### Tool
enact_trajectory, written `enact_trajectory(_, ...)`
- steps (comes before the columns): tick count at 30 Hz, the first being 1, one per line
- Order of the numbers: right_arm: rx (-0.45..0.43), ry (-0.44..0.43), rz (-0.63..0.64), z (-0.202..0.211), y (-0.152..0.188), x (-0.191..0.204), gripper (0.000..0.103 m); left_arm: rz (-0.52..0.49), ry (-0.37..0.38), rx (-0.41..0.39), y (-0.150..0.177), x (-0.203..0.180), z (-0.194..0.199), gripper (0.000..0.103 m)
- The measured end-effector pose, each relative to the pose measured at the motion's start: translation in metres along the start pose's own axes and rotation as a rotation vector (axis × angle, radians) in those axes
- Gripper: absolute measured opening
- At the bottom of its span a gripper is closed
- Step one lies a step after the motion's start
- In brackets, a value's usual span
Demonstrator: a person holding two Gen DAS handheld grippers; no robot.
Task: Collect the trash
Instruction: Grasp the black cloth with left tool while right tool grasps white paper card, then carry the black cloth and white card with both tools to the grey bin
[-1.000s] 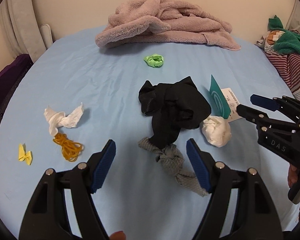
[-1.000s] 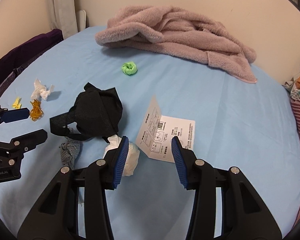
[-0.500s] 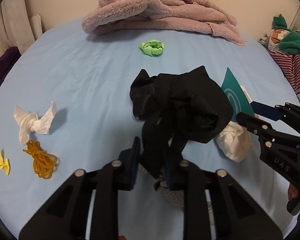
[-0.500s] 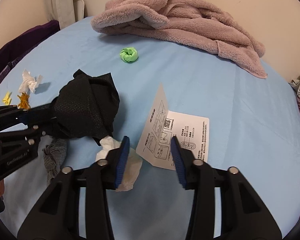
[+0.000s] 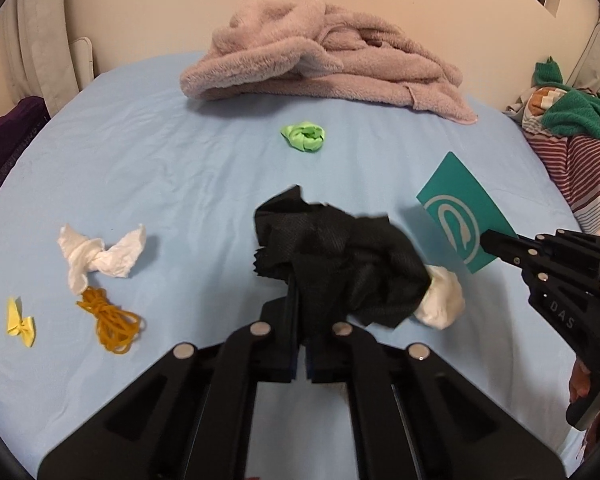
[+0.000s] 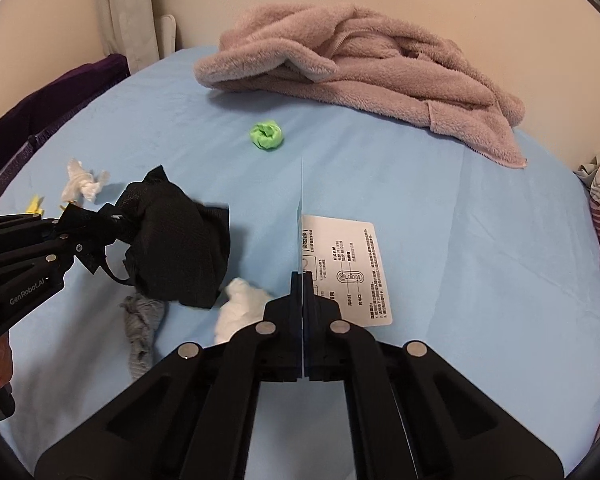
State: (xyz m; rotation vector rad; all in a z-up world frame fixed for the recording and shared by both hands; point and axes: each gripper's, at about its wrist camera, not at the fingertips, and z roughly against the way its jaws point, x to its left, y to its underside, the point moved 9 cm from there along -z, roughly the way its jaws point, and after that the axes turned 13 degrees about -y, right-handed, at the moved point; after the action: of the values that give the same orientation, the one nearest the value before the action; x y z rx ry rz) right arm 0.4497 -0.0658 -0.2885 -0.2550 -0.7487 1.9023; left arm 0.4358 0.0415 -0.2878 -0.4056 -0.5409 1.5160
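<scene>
My left gripper (image 5: 300,312) is shut on a black mesh bag (image 5: 340,256) and holds it just above the blue bed sheet; the bag also shows in the right wrist view (image 6: 176,248). My right gripper (image 6: 302,296) is shut on the upright flap of a folded teal-and-white instruction leaflet (image 6: 344,276), seen teal side out in the left wrist view (image 5: 460,224). A white tissue ball (image 5: 440,300) and a grey knotted rag (image 6: 140,324) lie under the bag. A twisted white tissue (image 5: 100,256), orange rubber bands (image 5: 112,320), a yellow scrap (image 5: 20,316) and a green wad (image 5: 304,136) lie on the sheet.
A pink fleece blanket (image 5: 324,68) is heaped at the far side against the wall. Striped and green clothes (image 5: 572,136) are piled at the right edge. Purple fabric (image 6: 52,108) lies off the left edge.
My left gripper closed on the black bag and lifted it off the grey rag. My right gripper closed on the leaflet's raised flap.
</scene>
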Motion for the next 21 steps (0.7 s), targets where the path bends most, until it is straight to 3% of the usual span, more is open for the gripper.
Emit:
enact_trajectory(11,-0.034,-0.058,0.08,0.056,-0.006,0.068,0.0,0.028,-0.045,-0.053,0.008,0.048,0.082,0.003)
enact_trajectory(21,-0.052,-0.168,0.178,0.113,-0.004,0.162,0.0,0.083,-0.131,-0.098,0.044,0.119,0.178,0.003)
